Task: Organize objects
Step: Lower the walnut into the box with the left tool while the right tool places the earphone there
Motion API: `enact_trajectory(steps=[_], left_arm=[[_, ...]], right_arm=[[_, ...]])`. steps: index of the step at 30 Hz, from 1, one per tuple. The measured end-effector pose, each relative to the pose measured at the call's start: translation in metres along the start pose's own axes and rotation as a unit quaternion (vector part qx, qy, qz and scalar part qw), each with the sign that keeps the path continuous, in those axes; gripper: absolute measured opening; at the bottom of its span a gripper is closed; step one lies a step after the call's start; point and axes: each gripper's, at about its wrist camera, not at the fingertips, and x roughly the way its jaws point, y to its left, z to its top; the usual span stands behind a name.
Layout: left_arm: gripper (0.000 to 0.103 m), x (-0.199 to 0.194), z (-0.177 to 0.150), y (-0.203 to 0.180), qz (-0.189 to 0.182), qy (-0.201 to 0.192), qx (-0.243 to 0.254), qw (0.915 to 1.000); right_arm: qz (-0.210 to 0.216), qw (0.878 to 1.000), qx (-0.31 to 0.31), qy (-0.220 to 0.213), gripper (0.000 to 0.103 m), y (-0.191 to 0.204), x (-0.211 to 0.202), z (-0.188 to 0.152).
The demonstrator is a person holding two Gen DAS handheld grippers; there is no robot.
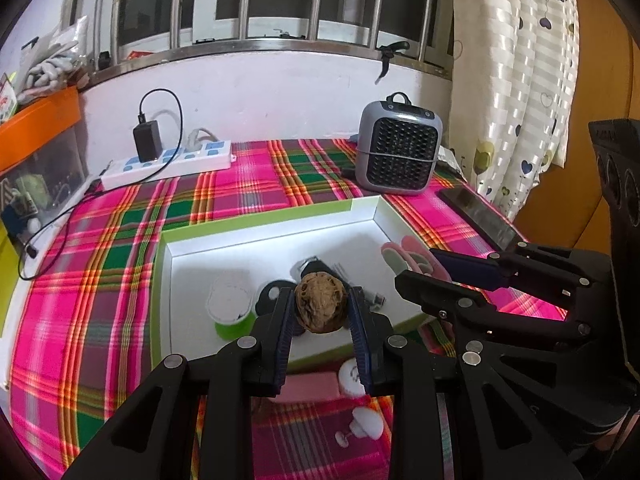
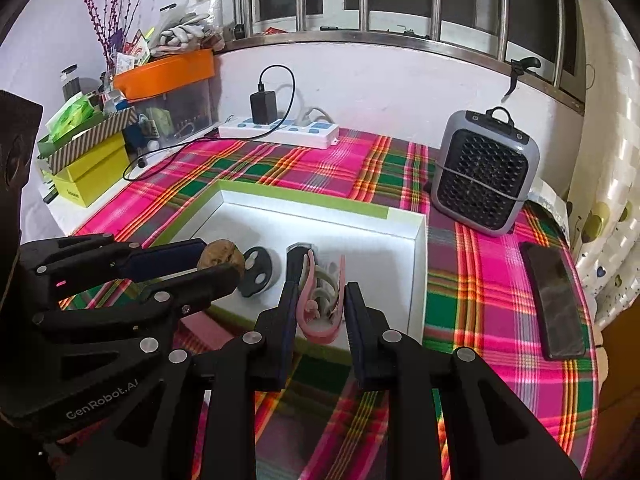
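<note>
My left gripper is shut on a brown walnut and holds it over the near part of a white box with a green rim. The walnut also shows in the right wrist view. My right gripper is shut on a pink hair claw clip above the box's near right corner; it also shows in the left wrist view. Inside the box lie a white cup with a green base, a black round item and a black key fob.
A grey fan heater stands behind the box and a black phone lies to its right. A white power strip with a charger sits at the wall. A pink block and small white pieces lie on the plaid cloth before the box.
</note>
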Motion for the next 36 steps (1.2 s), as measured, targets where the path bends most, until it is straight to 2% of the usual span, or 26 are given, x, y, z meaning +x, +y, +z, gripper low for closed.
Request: enact_trajectory(steps=[7,21,36], left_arm=[[0.025,0.016,0.006,0.001,-0.001,0.004,-0.003,1.0],[0.026,0.048,0.001,0.003,-0.004,0.043,-0.007,0.999],[0.026,0.055,0.004,0.006,0.009,0.041,-0.005,0.9991]], right_arm=[[-0.002,1.0,0.0,0.003,0.024,-0.009,0.013,0.007],[-0.002,0.999,0.003,0.042,0.024,-0.019,0.046,-0.001],[0.0,0.999,0.005,0.048,0.025,-0.023,0.06,0.002]])
